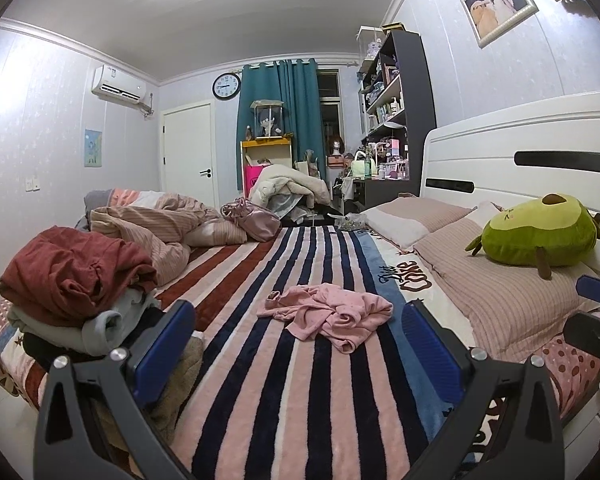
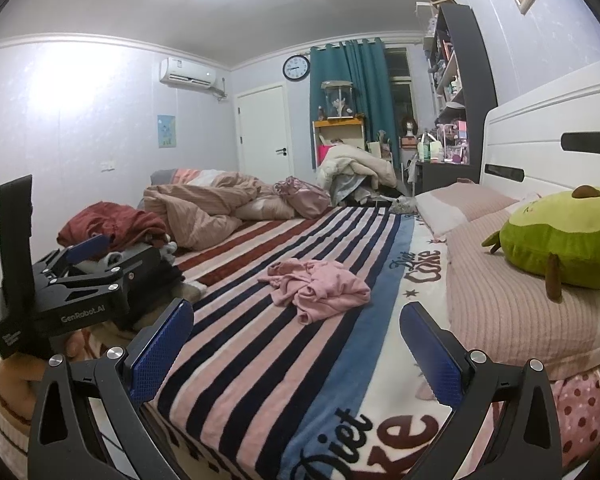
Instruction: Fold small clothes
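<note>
I am at the very start of the job. Nothing is folded yet, I think, because the little pink top (image 1: 327, 315) lies all scrunched up in a heap on the striped blanket (image 1: 260, 380) in the middle of the bed. It is well ahead of both my claws, and nothing is touching it.

My left claw (image 1: 300, 344) is wide apart and holds nothing. My right claw (image 2: 296, 346) is wide apart too, and it is also empty. Both hang over the near edge of the bed and point at the pink top. In the right view I can see my left claw off to the side, near the pile of clothes (image 1: 76, 292) at the bed's edge, with a red one on top.

The step now is to reach out and get the pink top. I would move both claws forward over the blanket until they are just beside it. Then I need to find two edges or corners, one for each claw, and pull it flat first. That looks tricky, because the top is twisted and I cannot tell where its sleeves or hem are. The green plush toy (image 1: 540, 236) on the pillow (image 1: 500, 288) is out of the way.
</note>
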Motion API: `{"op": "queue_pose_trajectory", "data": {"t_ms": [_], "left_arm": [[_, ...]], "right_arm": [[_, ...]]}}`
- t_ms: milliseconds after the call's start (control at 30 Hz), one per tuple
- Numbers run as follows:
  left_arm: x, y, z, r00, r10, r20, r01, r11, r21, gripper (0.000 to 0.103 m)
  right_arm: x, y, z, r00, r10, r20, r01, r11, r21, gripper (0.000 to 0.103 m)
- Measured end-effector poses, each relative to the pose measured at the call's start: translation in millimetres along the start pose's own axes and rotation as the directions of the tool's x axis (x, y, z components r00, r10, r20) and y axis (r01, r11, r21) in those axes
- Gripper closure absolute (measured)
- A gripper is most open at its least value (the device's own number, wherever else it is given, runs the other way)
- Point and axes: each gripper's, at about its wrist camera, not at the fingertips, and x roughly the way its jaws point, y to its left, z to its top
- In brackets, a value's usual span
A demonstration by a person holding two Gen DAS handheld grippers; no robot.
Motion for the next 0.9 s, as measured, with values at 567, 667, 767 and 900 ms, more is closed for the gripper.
{"op": "queue_pose_trajectory", "data": {"t_ms": [567, 667, 767, 900], "left_arm": [[-0.4, 0.3, -0.1, 1.0, -0.001, 0.003, 0.001, 1.0, 0.002, 0.001], [-0.2, 0.5, -0.1, 1.0, -0.001, 0.002, 0.001, 1.0, 0.002, 0.001], [-0.3, 0.4, -0.2, 1.0, 0.0, 0.003, 0.0, 1.0, 0.003, 0.001], [-0.3, 0.5, -0.3, 1.0, -0.001, 0.003, 0.001, 1.0, 0.002, 0.001]], "right_arm": [[0.6, -5.4, 1.0, 1.0, 0.003, 0.0, -0.003, 1.0, 0.003, 0.0], [0.7, -6.8, 1.1, 1.0, 0.005, 0.0, -0.005, 1.0, 0.004, 0.0], [0.8, -7.3, 1.4, 1.0, 0.006, 0.001, -0.006, 1.0, 0.004, 0.0], [0.9, -8.3, 1.0, 1.0, 0.006, 0.0, -0.006, 1.0, 0.003, 0.0]]}}
